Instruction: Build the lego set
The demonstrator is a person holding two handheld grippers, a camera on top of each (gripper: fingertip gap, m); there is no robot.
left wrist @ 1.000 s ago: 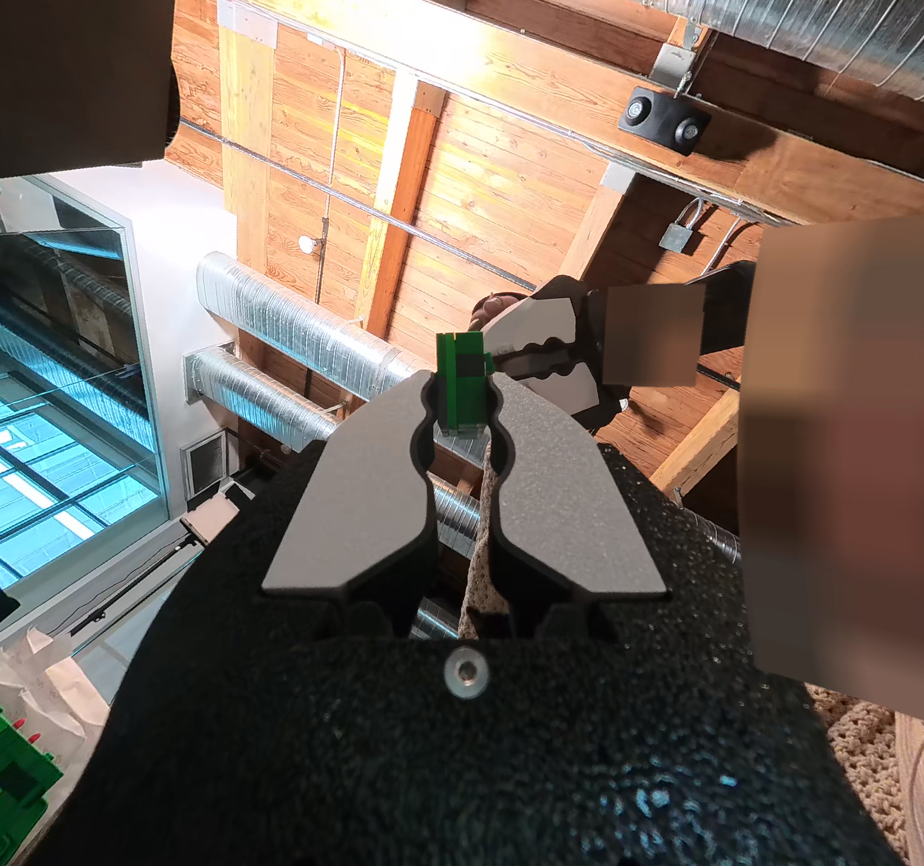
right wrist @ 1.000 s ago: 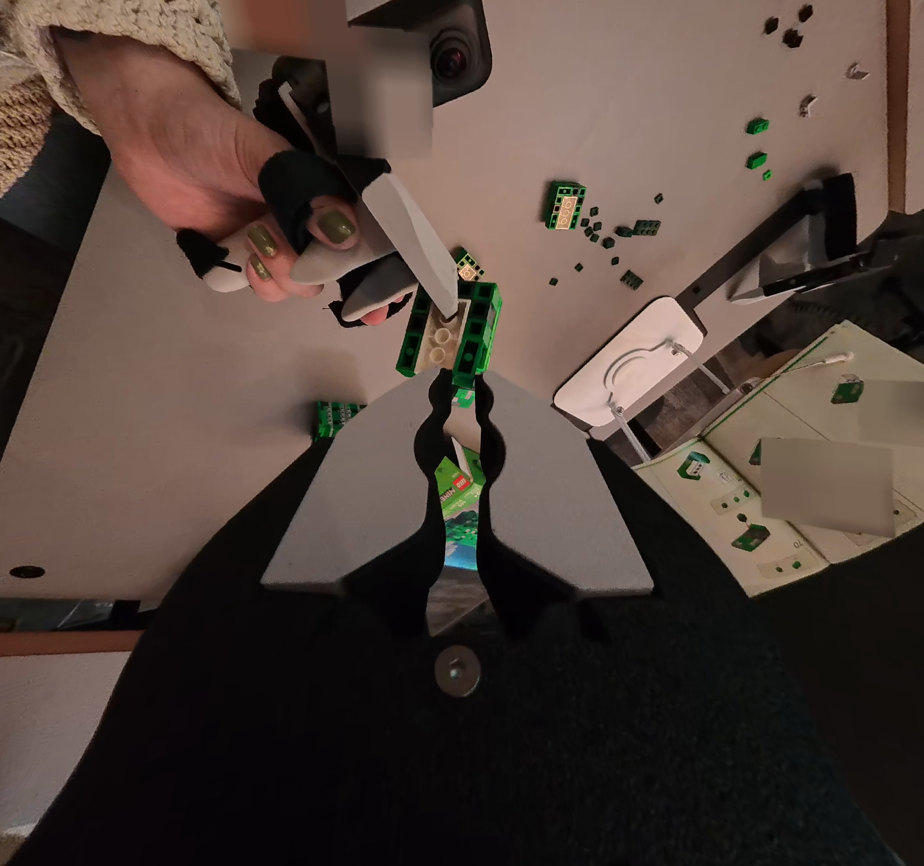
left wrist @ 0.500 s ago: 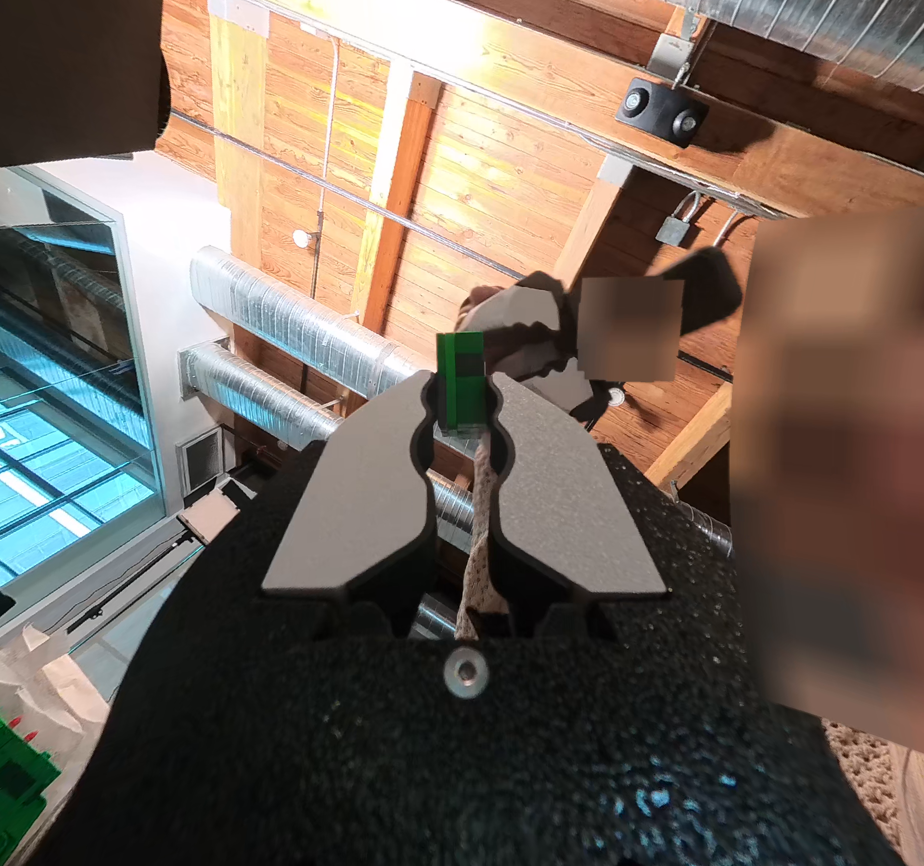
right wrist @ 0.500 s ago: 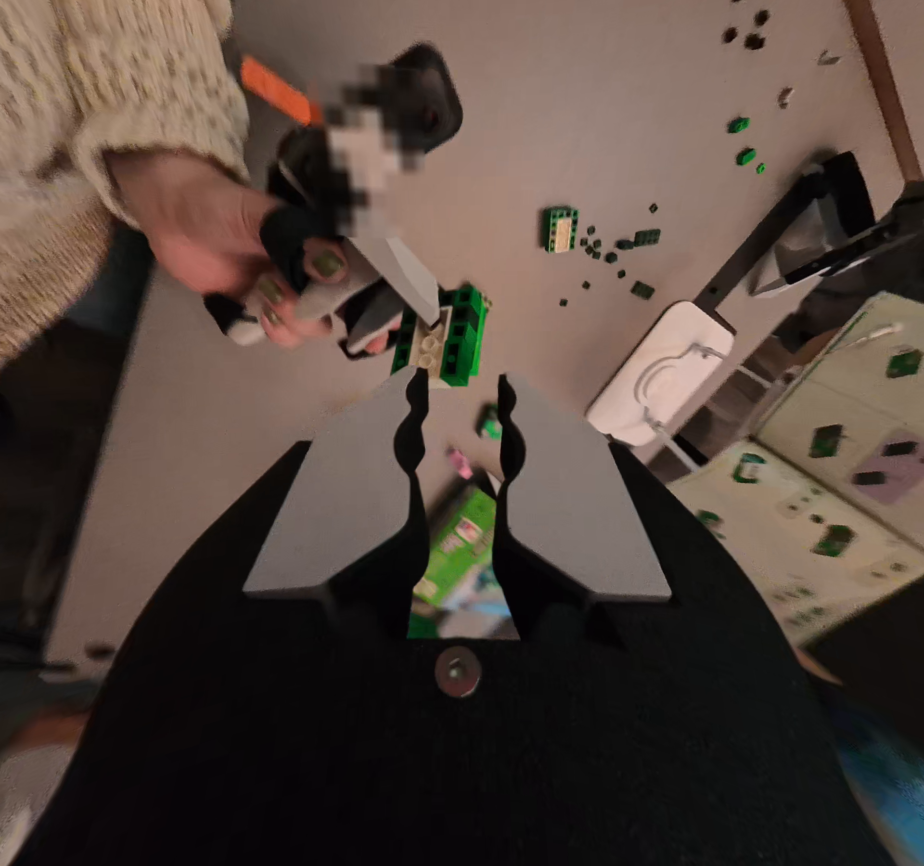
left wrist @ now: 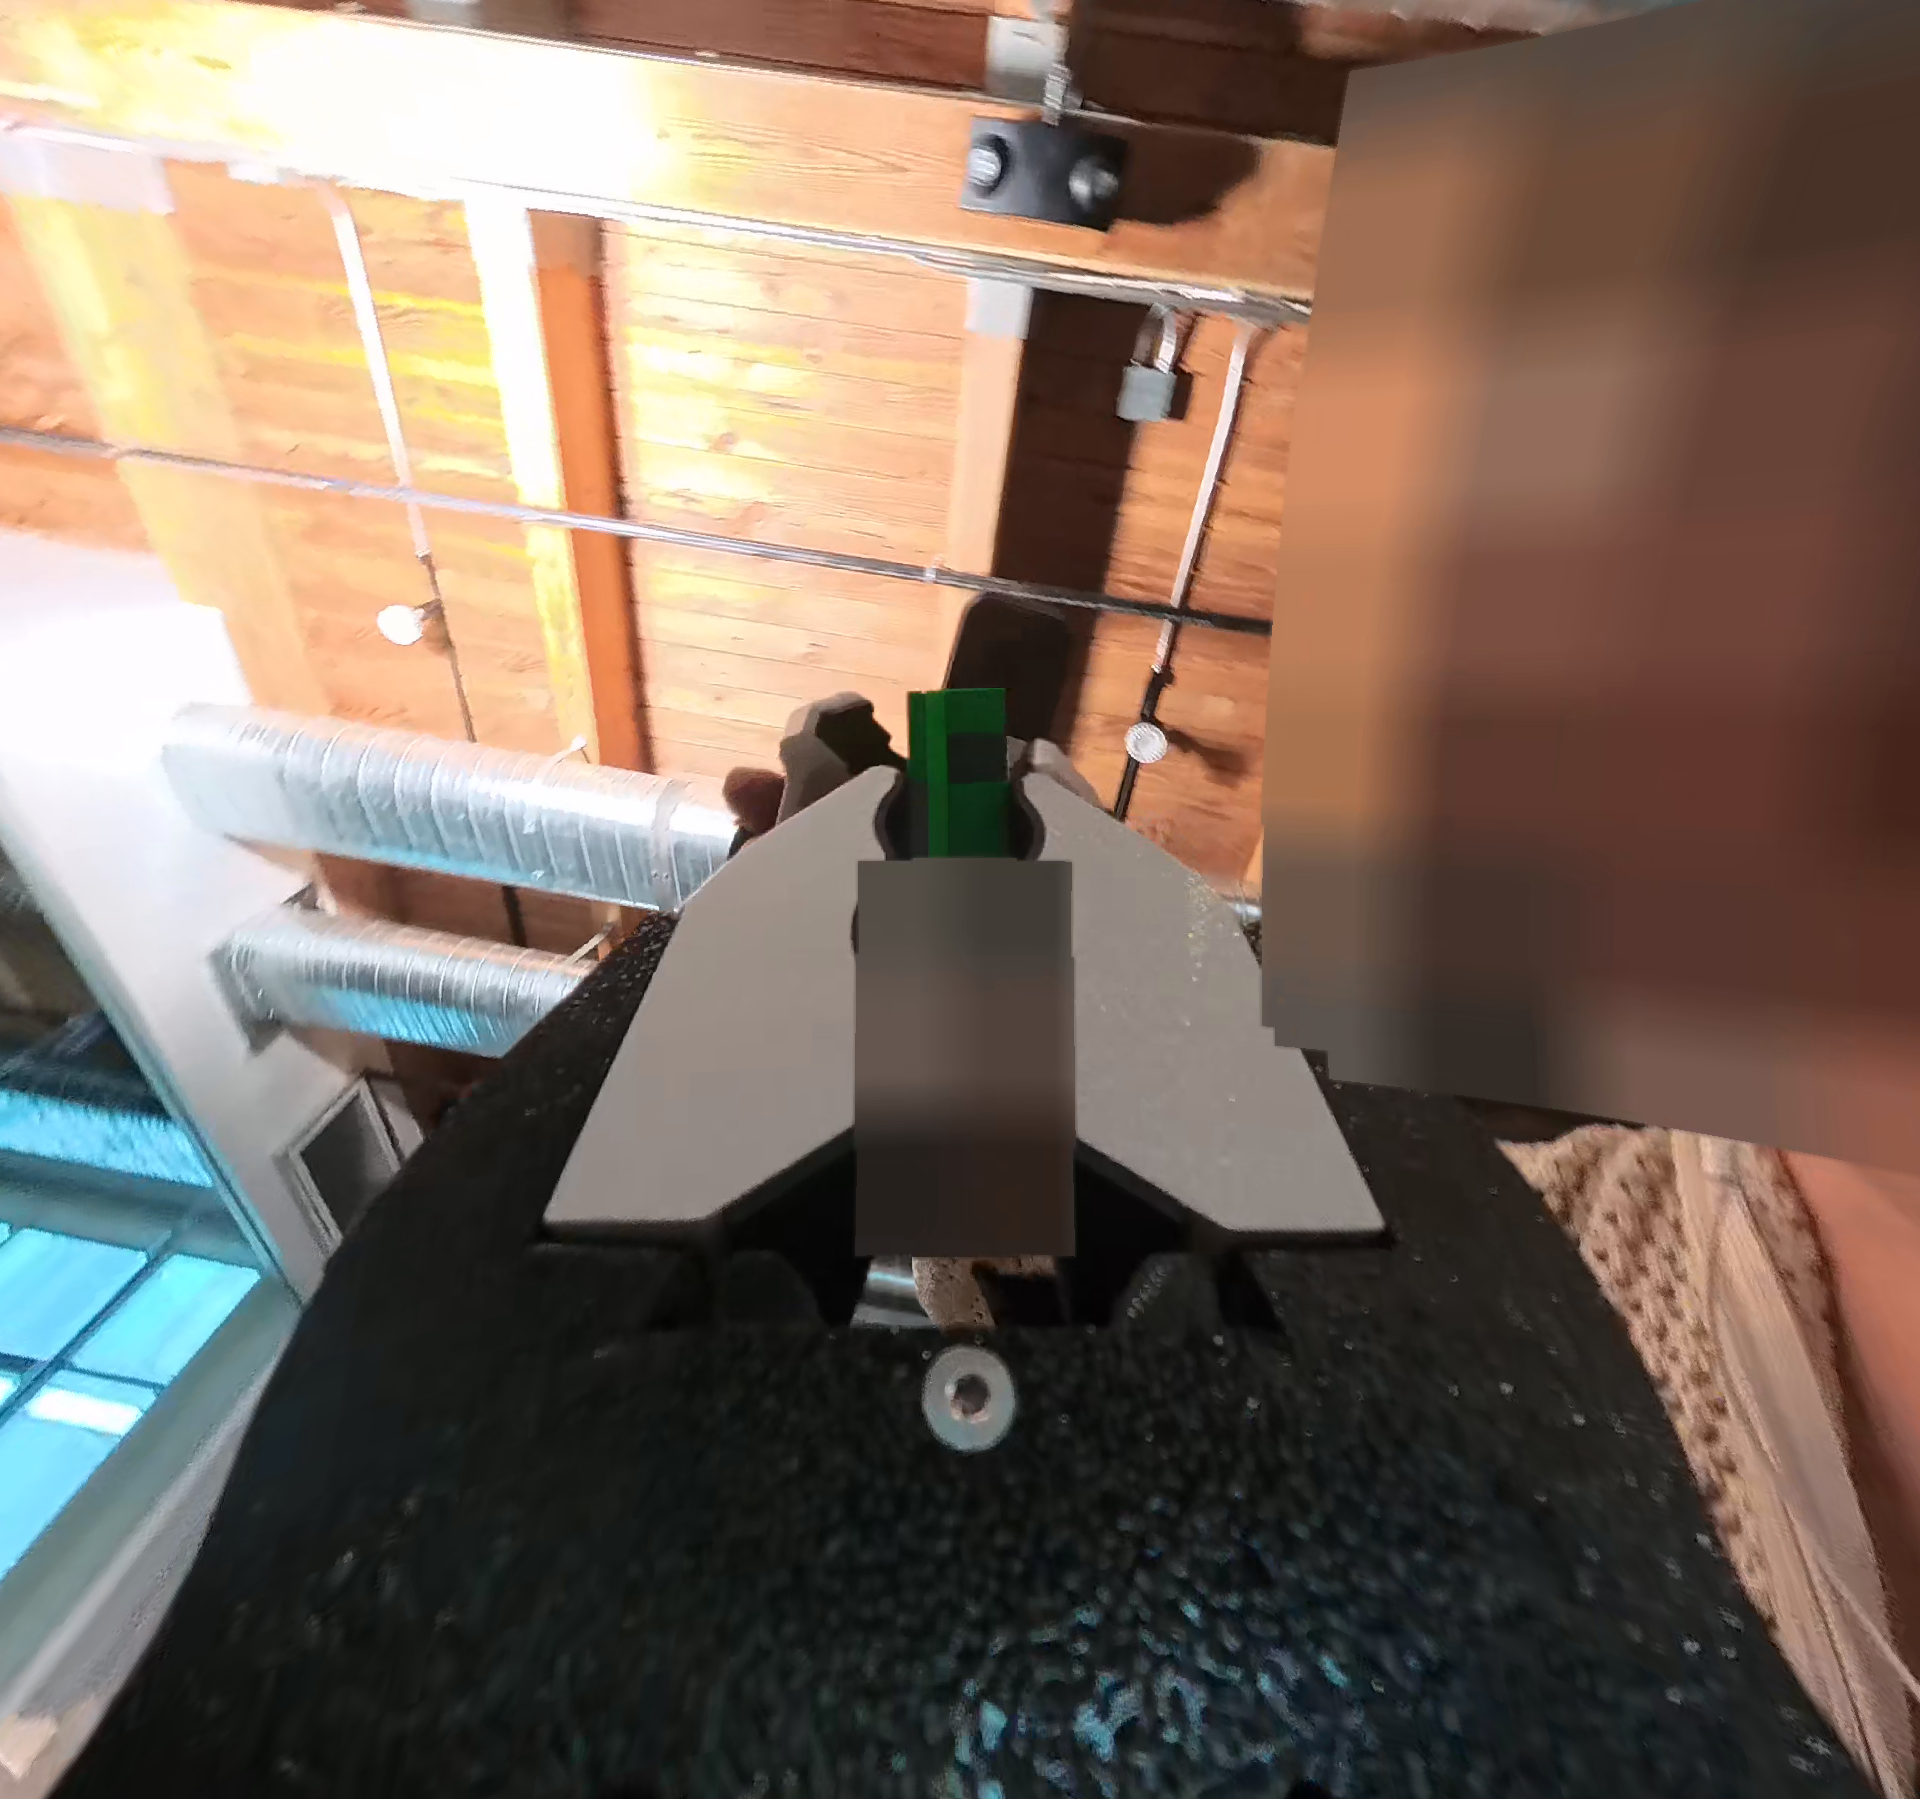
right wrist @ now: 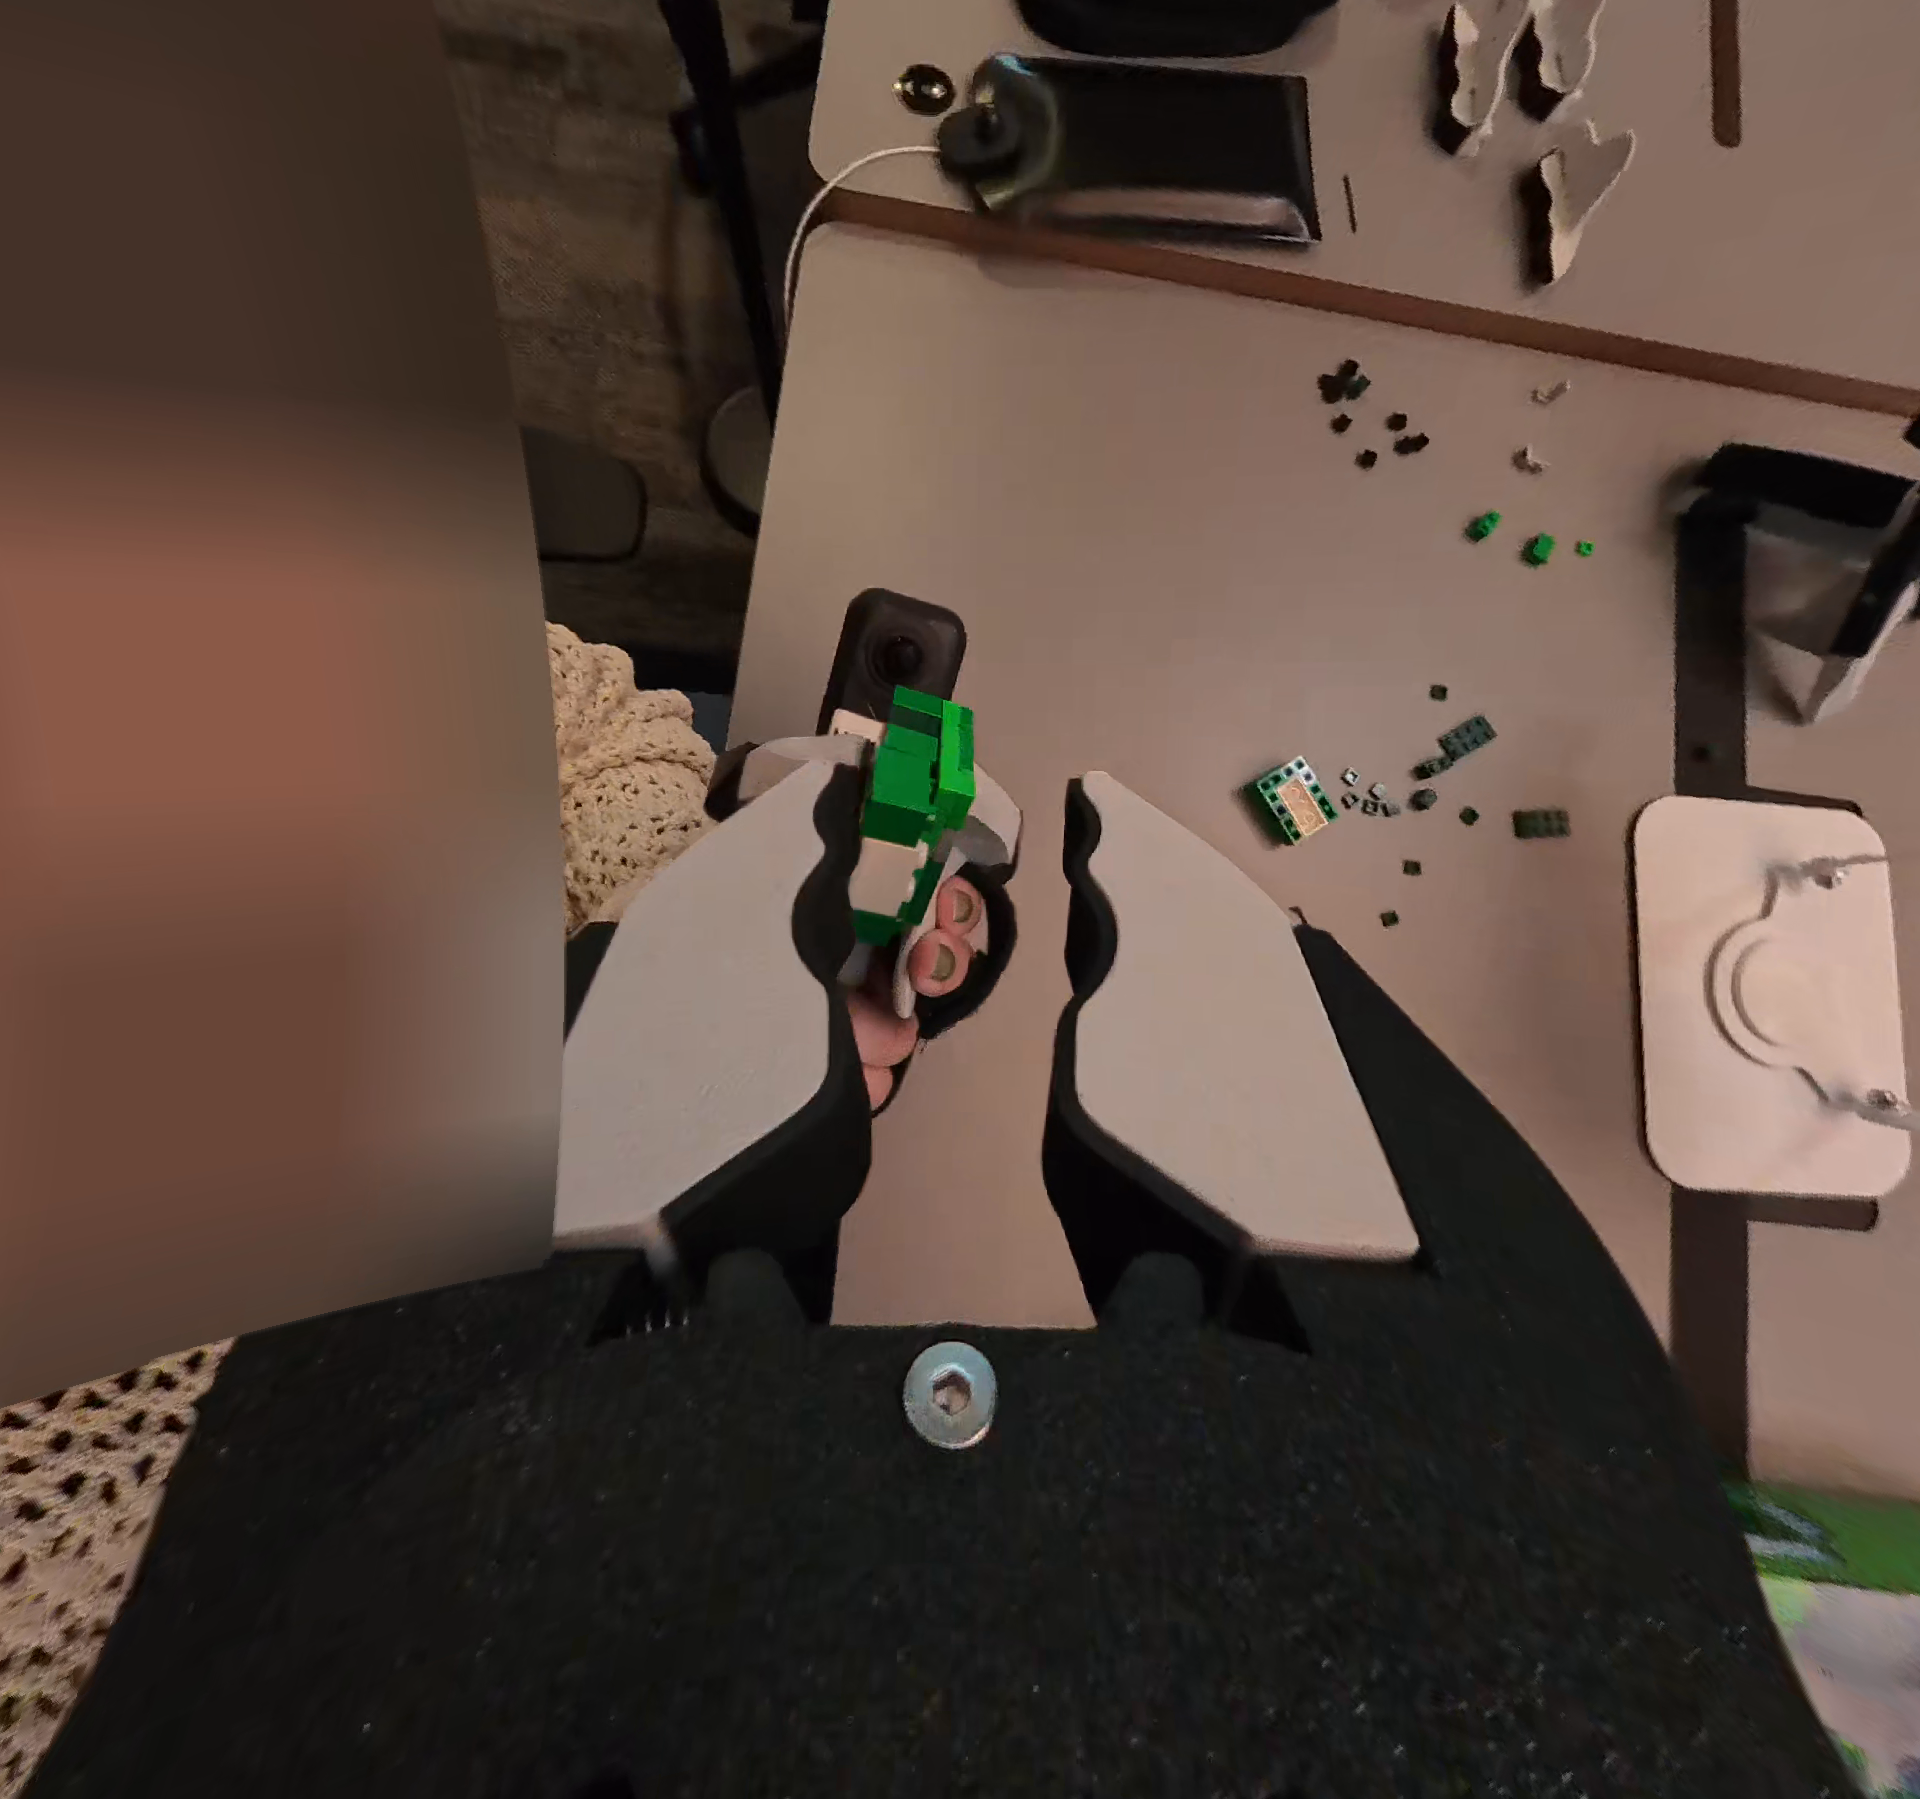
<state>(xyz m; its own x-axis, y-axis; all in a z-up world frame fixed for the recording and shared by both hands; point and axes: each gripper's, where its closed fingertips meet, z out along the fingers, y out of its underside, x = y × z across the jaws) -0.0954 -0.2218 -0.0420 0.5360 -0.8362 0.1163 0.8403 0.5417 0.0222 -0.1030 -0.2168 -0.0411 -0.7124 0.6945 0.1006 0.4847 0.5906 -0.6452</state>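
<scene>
- Bricks, green with a pale block at the base, make a small stack [left wrist: 958, 773] pinched between the tips of the left tool [left wrist: 958, 819], which is closed on it and points up at a wooden ceiling [left wrist: 790, 419] with silver ducts [left wrist: 436, 804].
- From the right wrist view, the same stack [right wrist: 914, 793] sits just ahead of the right tool's left finger [right wrist: 717, 1001], with the left tool [right wrist: 914, 819] gripping it.
- The right tool [right wrist: 940, 814] is spread wide and holds nothing.
- Beyond its right finger, loose green and dark pieces [right wrist: 1382, 799] lie scattered on the grey counter [right wrist: 1091, 523], among them a small green plate [right wrist: 1291, 802].
- Farther right lies a white pad [right wrist: 1766, 996].
</scene>
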